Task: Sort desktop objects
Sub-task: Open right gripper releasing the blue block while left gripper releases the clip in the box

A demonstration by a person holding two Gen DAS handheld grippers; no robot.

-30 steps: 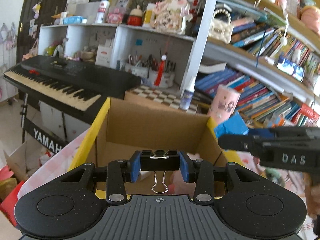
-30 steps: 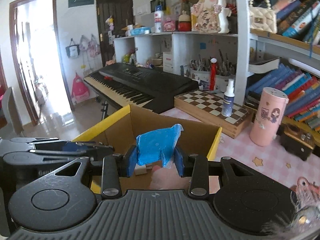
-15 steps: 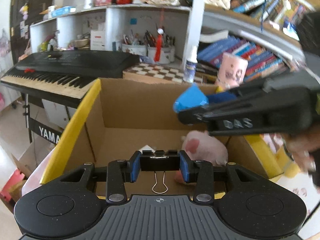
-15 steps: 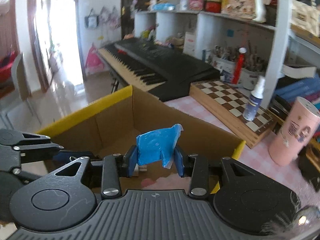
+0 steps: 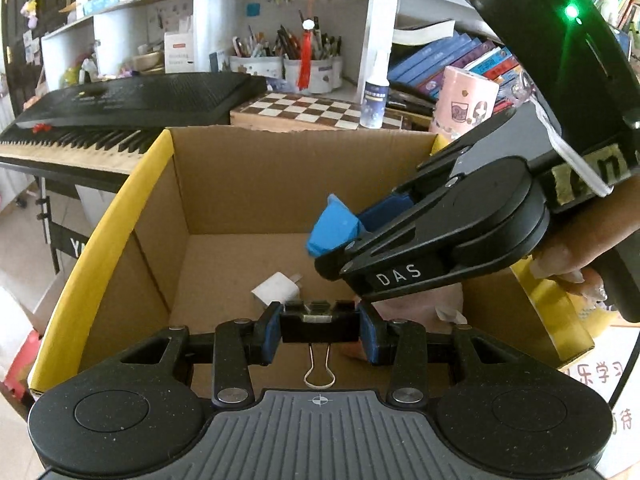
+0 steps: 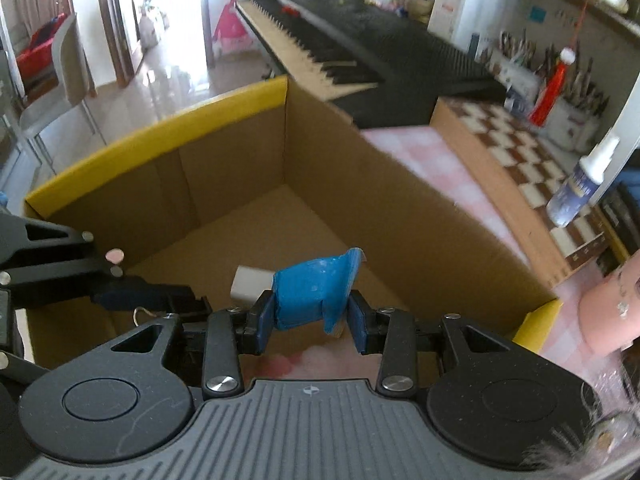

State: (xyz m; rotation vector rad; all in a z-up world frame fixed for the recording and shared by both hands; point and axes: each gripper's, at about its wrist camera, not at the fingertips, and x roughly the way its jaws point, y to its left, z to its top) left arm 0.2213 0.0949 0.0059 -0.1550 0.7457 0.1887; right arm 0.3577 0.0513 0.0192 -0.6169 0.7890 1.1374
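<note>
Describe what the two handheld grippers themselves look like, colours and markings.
Both are black plastic with blue finger pads, silver screws and a grey ribbed base. The left gripper shows round discs on its base. The right gripper bears white "DAS" lettering and a green light on its body.

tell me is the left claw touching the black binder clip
Touching. The left wrist view shows the left claw with both blue pads pressed on the sides of the black binder clip, its wire handle hanging, above the cardboard box.
</note>
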